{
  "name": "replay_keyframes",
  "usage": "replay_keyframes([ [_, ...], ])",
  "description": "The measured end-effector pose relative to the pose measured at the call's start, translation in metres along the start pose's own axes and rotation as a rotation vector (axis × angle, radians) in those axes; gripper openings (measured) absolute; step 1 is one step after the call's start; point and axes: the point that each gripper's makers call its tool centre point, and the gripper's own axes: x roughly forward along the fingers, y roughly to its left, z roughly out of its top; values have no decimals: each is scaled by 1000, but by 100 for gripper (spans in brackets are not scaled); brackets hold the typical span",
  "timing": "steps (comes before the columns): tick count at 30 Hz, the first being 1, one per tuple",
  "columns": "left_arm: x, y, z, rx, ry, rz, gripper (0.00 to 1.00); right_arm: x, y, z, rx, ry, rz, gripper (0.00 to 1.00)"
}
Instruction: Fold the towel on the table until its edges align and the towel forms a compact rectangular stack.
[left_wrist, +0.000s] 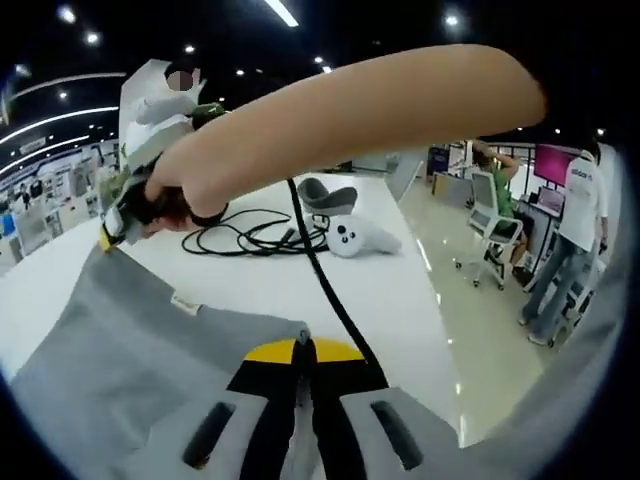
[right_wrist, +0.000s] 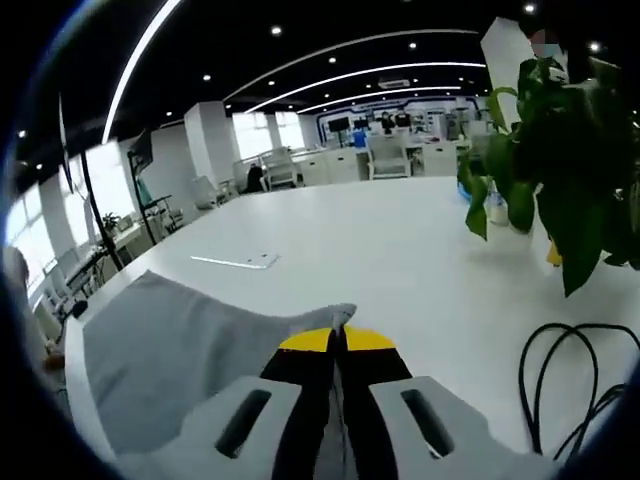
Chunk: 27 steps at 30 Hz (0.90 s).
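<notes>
Left tool (left_wrist: 303, 362): jaws clenched together on a corner of the grey rectangular cloth towel (left_wrist: 120, 370), yellow tips meeting right at the fabric edge. Right tool (right_wrist: 337, 350): same, pinched tight on another towel (right_wrist: 170, 350) corner, cloth peaking up at the tips.

Towel spread over the near part of the glossy white worktop (left_wrist: 300, 280), lying largely flat, one layer as far as visible; small white label on its edge in the left gripper view. No crease or stacked layer visible in either view, so fold judged barely started: corners gripped, first fold yet to be carried over. Left to do: bring held corners to the opposite edge, align, repeat to a compact rectangle.

Further out in the left gripper view: the person's bare forearm (left_wrist: 360, 110) crossing above, black cable (left_wrist: 250, 238) loops, white handheld controller (left_wrist: 362, 238) beside a grey-white headset (left_wrist: 328, 195). Right gripper view: thin white flat strip (right_wrist: 235, 262) past the towel, black cable loop (right_wrist: 560, 390) nearby, leafy green potted plant (right_wrist: 560, 170) beyond. Open office floor behind, people standing well away.
</notes>
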Motion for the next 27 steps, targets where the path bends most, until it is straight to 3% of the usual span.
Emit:
replay_keyframes([
  [14, -57, 18, 21, 12, -31, 111, 3, -14, 44, 52, 54, -108, 60, 0],
  [23, -107, 21, 36, 28, -71, 139, 3, -26, 97, 84, 75, -130, 98, 0],
  [27, -137, 29, 47, 32, -112, 184, 3, -29, 118, 102, 77, -138, 106, 0],
])
